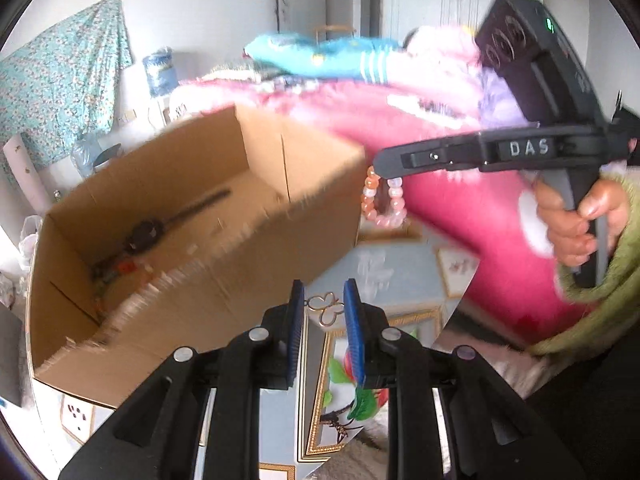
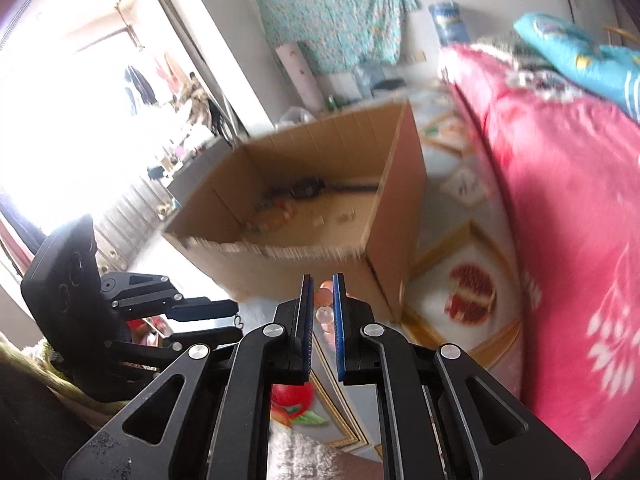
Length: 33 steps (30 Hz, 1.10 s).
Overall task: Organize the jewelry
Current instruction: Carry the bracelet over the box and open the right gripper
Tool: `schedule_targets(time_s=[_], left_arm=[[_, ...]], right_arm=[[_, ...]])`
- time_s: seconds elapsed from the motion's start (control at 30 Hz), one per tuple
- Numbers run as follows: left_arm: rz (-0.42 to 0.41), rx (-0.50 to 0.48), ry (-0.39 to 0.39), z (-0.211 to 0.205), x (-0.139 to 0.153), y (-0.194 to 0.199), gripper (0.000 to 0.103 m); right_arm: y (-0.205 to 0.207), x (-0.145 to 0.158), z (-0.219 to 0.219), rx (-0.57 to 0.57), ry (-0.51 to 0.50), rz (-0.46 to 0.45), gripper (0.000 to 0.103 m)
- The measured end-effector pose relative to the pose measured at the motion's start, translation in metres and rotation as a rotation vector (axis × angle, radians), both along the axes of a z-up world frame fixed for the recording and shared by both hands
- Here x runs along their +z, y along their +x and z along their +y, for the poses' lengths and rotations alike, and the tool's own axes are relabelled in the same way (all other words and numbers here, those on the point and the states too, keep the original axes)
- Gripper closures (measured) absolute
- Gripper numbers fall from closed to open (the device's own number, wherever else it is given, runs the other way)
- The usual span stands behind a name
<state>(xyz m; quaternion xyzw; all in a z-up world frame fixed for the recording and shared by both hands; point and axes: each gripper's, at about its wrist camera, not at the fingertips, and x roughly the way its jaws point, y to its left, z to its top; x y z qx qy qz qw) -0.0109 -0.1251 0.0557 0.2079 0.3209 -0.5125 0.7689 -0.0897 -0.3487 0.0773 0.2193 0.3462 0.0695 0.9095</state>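
Blur smears the box [image 1: 192,216] contents; left jaws grip a gold clover-shaped piece [image 1: 325,309], right jaws a bead bracelet [image 1: 383,199].

Daylit, bright. Window [image 2: 60,92] at left of right wrist view blown out white. Motion blur smears cardboard box [image 1: 192,216] edges and pink blanket [image 2: 560,208]. Fisheye corners dark, bent.

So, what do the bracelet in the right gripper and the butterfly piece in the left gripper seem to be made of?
Bead bracelet: round peach and pale pink beads, glossy and partly translucent, so glass, stone or plastic; I cannot tell which.
Butterfly piece: thin open outline, gold-coloured with a shine, so probably metal, perhaps plated.
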Motion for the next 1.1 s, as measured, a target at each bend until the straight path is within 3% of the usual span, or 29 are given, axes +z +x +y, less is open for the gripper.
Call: schedule_targets(time_s=[0.17,0.3,0.43,0.57,0.73,0.83,0.9,1.1], left_arm=[[0.024,0.041,-0.082,0.011,0.041,0.028,0.084],[0.125,0.09,-0.067,0.001,0.049,0.072,0.084],[0.24,0.152,0.044,-0.019,0.027,0.121,0.084],[0.431,0.169,0.116,-0.038,-0.008,0.16,0.084],[0.534,0.195,0.217,-0.055,-0.036,0.183,0.083],[0.609,0.2,0.249,-0.06,-0.044,0.191,0.062],[0.62,0.208,0.223,-0.058,-0.04,0.194,0.047],[0.633,0.243,0.177,-0.046,-0.037,0.2,0.047]], right_arm=[[0.018,0.041,-0.007,0.039,-0.022,-0.1,0.096],[0.061,0.052,-0.009,0.135,0.001,-0.096,0.096],[0.11,0.037,0.0,0.211,-0.055,0.005,0.096],[0.149,0.006,0.009,0.274,-0.091,0.147,0.096],[0.169,-0.023,0.017,0.329,-0.145,0.281,0.095],[0.167,-0.025,0.019,0.344,-0.164,0.293,0.096],[0.163,-0.022,0.017,0.336,-0.174,0.285,0.095],[0.155,-0.013,0.005,0.298,-0.16,0.257,0.092]])
